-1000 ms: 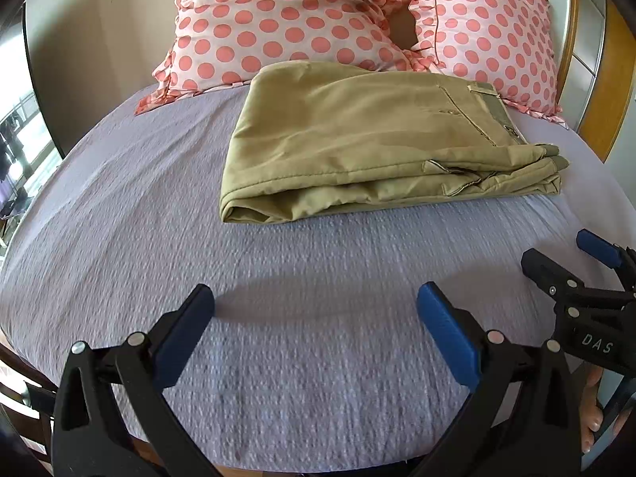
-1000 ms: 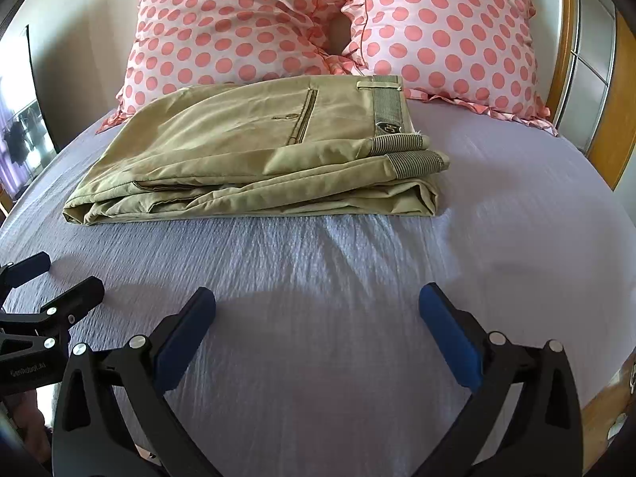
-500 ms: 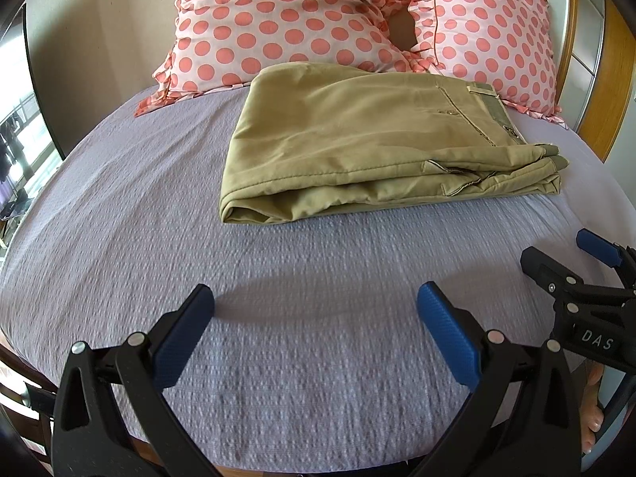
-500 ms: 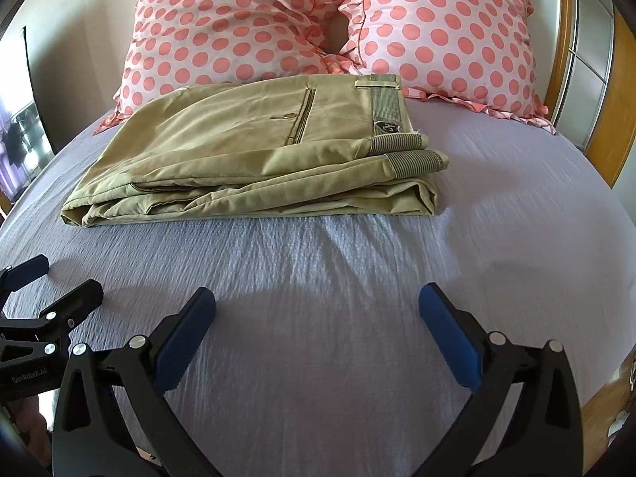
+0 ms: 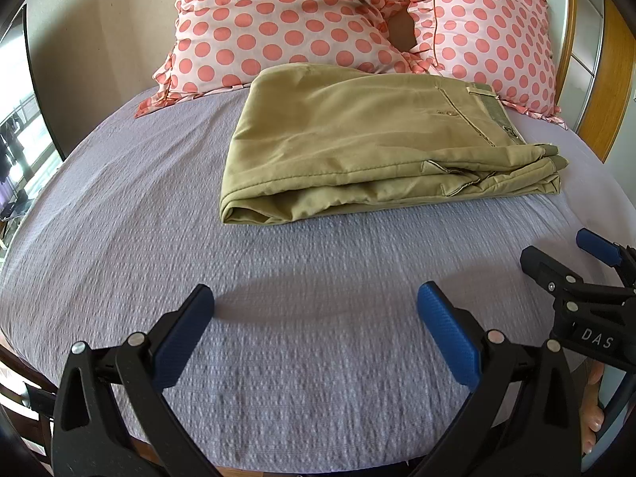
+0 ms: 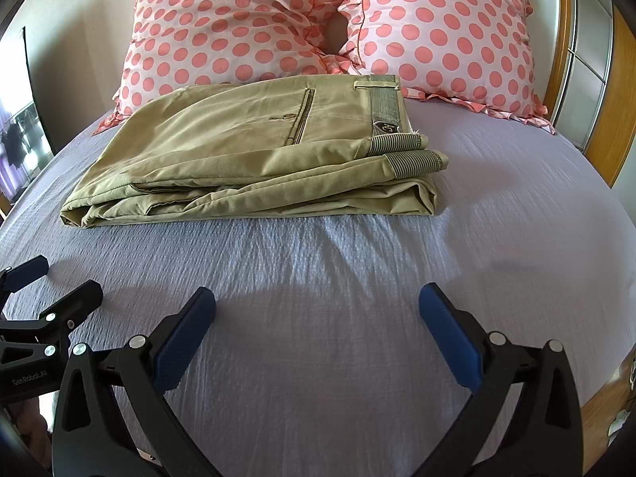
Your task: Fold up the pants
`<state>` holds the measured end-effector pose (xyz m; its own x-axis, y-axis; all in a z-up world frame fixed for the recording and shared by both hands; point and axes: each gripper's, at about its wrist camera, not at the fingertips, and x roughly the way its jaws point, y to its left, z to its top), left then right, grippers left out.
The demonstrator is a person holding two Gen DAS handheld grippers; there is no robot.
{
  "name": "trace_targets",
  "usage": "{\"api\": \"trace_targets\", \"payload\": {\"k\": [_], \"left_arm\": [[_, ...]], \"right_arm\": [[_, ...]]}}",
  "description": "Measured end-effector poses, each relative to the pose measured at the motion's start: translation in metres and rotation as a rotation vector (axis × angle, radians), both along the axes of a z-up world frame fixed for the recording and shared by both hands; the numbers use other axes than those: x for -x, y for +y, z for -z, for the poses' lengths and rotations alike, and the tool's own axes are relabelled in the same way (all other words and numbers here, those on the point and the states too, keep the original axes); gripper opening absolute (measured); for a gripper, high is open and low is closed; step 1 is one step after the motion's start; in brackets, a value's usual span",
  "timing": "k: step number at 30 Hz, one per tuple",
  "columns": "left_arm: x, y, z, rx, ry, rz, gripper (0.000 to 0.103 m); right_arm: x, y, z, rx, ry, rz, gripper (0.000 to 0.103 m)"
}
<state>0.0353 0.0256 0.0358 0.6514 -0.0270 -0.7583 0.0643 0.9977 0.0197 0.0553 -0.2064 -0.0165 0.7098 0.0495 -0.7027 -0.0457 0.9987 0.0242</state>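
Observation:
Khaki pants (image 5: 369, 147) lie folded in a flat stack on the lilac bed sheet (image 5: 278, 302), just in front of the pillows; they also show in the right wrist view (image 6: 258, 163), waistband to the right. My left gripper (image 5: 316, 304) is open and empty, low over the sheet, well short of the pants. My right gripper (image 6: 318, 304) is open and empty too, at the same distance. Each gripper shows at the edge of the other's view: the right one (image 5: 572, 262) and the left one (image 6: 51, 282).
Two pink polka-dot pillows (image 6: 222, 28) (image 6: 441, 31) stand behind the pants against the wall. A wooden bed frame and wardrobe (image 6: 588, 79) line the right side. The bed's near edge (image 5: 278, 461) is just below my grippers. A window (image 5: 16, 135) is at the left.
Both grippers have barely moved. The pants lie as before.

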Motion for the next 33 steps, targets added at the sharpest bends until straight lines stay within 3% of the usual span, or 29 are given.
{"api": "trace_targets", "payload": {"k": [22, 33], "left_arm": [[-0.0002, -0.0005, 0.0007, 0.002, 0.002, -0.003, 0.101], [-0.0087, 0.0002, -0.0021, 0.001, 0.054, -0.002, 0.101]], "right_arm": [[-0.0012, -0.0009, -0.0006, 0.000, 0.005, 0.000, 0.102], [-0.0013, -0.0007, -0.0006, 0.000, 0.005, 0.001, 0.102]]}}
